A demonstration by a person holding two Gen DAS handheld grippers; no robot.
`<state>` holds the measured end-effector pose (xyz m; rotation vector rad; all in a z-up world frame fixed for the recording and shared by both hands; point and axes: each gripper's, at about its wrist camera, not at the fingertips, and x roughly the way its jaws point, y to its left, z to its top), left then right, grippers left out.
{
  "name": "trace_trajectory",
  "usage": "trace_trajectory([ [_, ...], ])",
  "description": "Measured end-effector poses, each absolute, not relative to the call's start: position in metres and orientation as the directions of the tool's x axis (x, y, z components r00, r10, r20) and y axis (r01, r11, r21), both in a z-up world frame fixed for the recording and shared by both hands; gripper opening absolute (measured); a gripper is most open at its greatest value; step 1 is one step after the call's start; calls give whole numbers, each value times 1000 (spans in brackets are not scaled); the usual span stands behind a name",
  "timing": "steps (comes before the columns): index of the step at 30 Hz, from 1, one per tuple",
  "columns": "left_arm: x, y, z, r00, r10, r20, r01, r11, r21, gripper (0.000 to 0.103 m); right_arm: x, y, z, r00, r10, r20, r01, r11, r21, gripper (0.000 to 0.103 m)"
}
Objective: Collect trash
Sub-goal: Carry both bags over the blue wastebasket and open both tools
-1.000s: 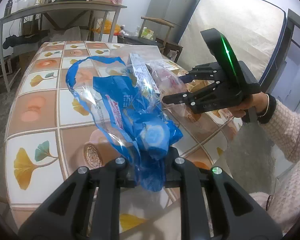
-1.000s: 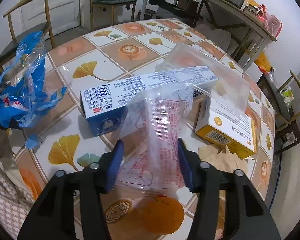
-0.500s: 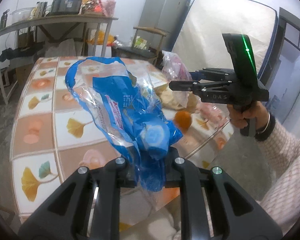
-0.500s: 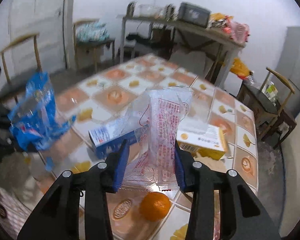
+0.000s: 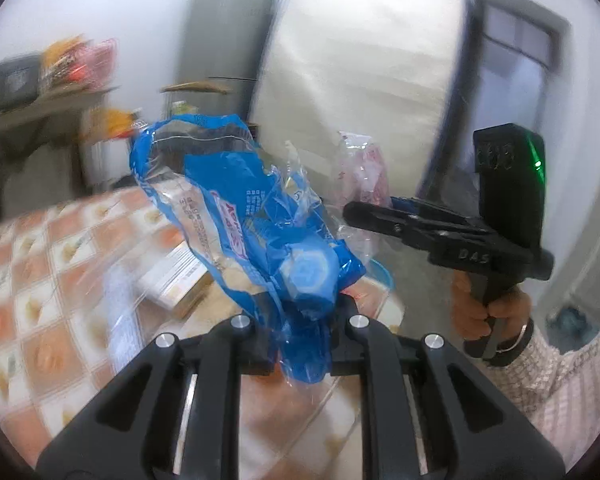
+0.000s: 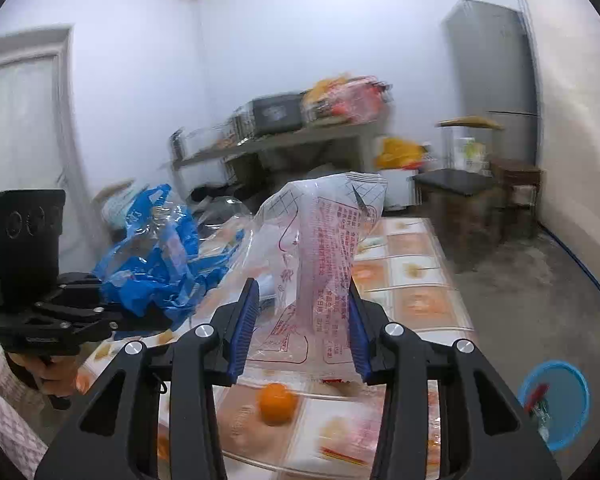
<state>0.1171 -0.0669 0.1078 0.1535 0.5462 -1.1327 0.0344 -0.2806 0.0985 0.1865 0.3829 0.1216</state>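
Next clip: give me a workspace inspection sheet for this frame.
Surface: tiled table, blurred by motion.
Job's things: blue wrapper and clear red-printed bag, both lifted off the table; blue bin on the floor holding some trash.
Clutter: orange, cardboard box.
Grippers: left gripper shut on the blue wrapper; right gripper shut on the clear red-printed bag.
Cables: nothing seen.
Surroundings: fridge, loaded shelf, mattress against the wall.
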Motion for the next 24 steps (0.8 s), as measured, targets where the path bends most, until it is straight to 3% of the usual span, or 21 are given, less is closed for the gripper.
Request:
trace_trajectory([
  [6,120,-208,113,136,-801,-583,957,258,-130,14,-16,-383,94,931,-61,-360,169,946,277,41],
  [13,132,-391,74,-104,-636,-765,949,167,-268,14,-46,-515,42,850,-196,-489,411,827,382,41],
  [18,157,-504,8,-269,-453,-850,865,274,-420,15,-39,-600,-26,770,-170,-616,520,727,449,41],
  [24,169,-608,-66,-230,-316,-921,863,371,-343,15,-14,-677,-109,682,-93,-726,610,620,494,41],
])
